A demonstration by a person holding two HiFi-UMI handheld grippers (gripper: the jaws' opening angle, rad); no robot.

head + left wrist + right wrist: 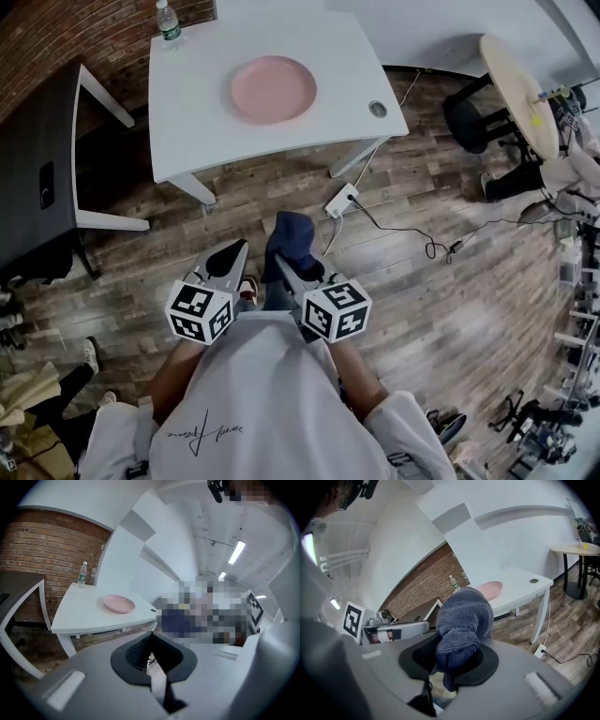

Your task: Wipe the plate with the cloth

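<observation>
The white rectangular bench (187, 112) stands well ahead across the wooden floor. The round pink plate (273, 89) lies near its middle, straight ahead of the right claw (292, 270), which is the nearer one (only slightly) and is clenched on a bunched dark-blue terry cloth (292, 236). The left claw (228, 260) is closed on nothing, and the clear plastic bottle (168, 23) at the bench's far corner has a label too small to read.

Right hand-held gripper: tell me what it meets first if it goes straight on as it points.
Past the cloth shut in the right hand-held gripper, the way looks free up to the table, probably near the plate; depth is unclear.
</observation>
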